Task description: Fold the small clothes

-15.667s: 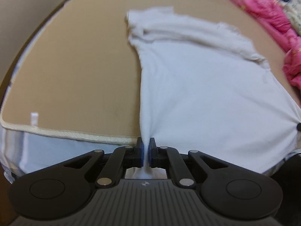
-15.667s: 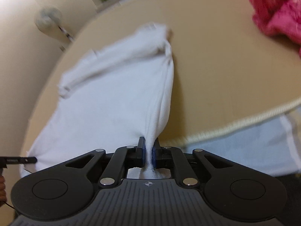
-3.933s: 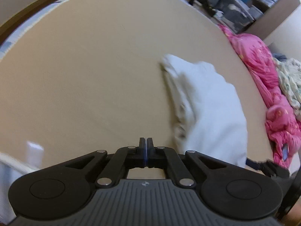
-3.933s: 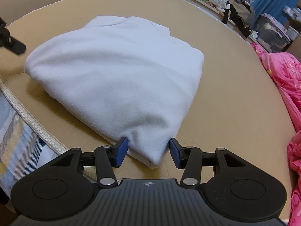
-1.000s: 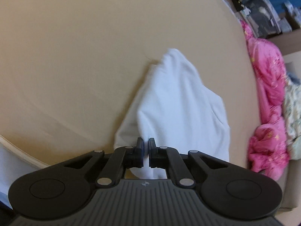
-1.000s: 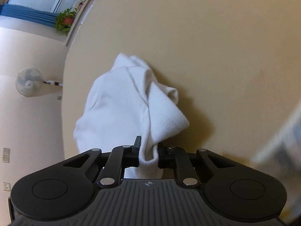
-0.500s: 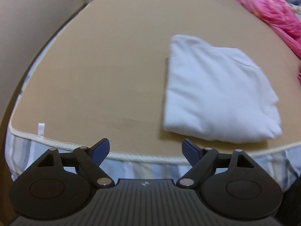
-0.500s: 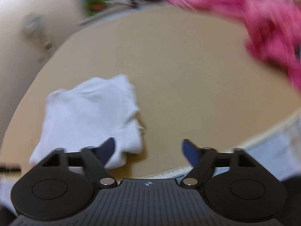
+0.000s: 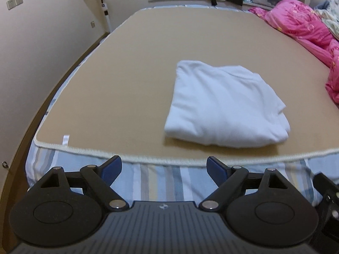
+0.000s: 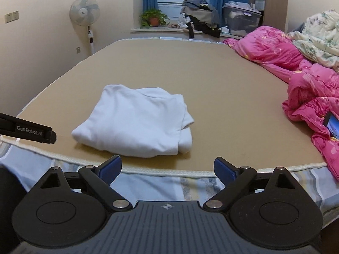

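Both tools, left (image 9: 164,168) & right (image 10: 167,169), wide, right's jaws opening, empty; folded white garment (image 9: 222,105) lies ahead, apart.

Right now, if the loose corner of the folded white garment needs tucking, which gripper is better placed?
Probably the right gripper. Its jaws are opening and empty, and the loose corner lies on the garment's right side, nearer it. The left gripper faces the smooth folded edge.

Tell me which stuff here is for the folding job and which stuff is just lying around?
For the job:
- folded white garment on the tan mat
- left gripper, open, empty
- right gripper, jaws opening, nothing between them

Just lying about:
- pink quilt
- floral blanket
- standing fan
- potted plant
- storage bin
- phone on the quilt
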Action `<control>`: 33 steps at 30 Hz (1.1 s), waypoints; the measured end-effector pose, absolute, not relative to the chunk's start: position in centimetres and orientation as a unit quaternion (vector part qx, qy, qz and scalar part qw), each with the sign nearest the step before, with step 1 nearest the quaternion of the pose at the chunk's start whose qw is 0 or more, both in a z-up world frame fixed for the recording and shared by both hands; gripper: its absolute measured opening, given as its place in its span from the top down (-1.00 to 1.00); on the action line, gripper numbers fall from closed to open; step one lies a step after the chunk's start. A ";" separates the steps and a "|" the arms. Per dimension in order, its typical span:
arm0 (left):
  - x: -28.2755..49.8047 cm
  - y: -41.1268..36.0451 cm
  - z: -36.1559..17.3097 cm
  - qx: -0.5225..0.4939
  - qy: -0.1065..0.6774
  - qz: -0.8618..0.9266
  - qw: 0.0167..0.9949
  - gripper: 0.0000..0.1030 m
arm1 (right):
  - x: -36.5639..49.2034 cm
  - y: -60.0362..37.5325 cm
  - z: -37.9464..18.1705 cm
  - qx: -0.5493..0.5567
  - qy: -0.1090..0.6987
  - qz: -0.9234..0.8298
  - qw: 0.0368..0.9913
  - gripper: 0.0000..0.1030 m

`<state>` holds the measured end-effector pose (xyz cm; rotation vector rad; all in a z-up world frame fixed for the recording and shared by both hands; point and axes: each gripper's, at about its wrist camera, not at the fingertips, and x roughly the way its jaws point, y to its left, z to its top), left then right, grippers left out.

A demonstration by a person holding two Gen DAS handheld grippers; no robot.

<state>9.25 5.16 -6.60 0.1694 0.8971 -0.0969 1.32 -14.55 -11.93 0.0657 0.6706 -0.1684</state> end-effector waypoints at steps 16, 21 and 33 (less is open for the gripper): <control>6.5 5.2 -5.6 0.095 0.414 -0.053 0.904 -0.76 | 0.0 -13.3 -10.3 0.039 0.325 -0.067 0.942 -0.84; 6.6 5.6 -5.8 0.092 0.423 -0.048 0.900 -0.76 | 0.1 -13.3 -10.2 0.045 0.329 -0.067 0.941 -0.84; 6.2 5.4 -5.8 0.096 0.419 -0.047 0.902 -0.76 | 0.0 -13.2 -10.3 0.045 0.330 -0.065 0.941 -0.84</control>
